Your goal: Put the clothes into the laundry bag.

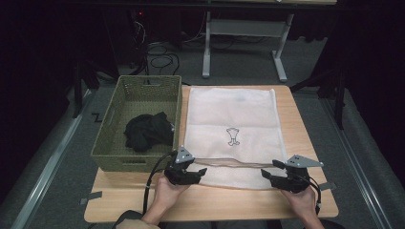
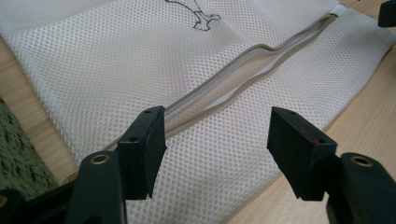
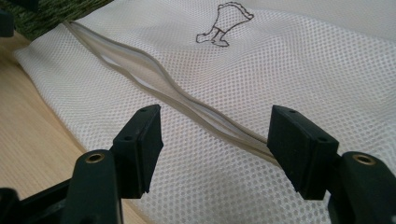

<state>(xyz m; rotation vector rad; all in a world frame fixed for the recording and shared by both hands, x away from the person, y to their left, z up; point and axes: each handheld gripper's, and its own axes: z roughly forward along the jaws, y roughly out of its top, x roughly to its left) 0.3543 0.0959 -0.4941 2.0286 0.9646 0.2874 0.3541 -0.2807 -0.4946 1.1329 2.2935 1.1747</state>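
Observation:
A white mesh laundry bag (image 1: 231, 124) with a small dark drawing lies flat on the wooden table (image 1: 215, 200). Its grey zipper (image 1: 229, 163) runs across the near end and gapes slightly open (image 2: 243, 65) (image 3: 140, 70). My left gripper (image 1: 198, 168) is at the zipper's left end, its jaws open just over the mesh (image 2: 217, 140), with the zipper passing by one pad. At the zipper's right end my right gripper (image 1: 270, 168) is open wide above the mesh (image 3: 215, 140). Neither pair of pads presses on the fabric.
A green woven basket (image 1: 110, 119) stands on the table to the left of the bag, touching its edge, with a crumpled black garment (image 1: 145, 131) inside. Bare wood lies along the table's near edge. A white desk frame (image 1: 243, 28) stands on the floor beyond the table.

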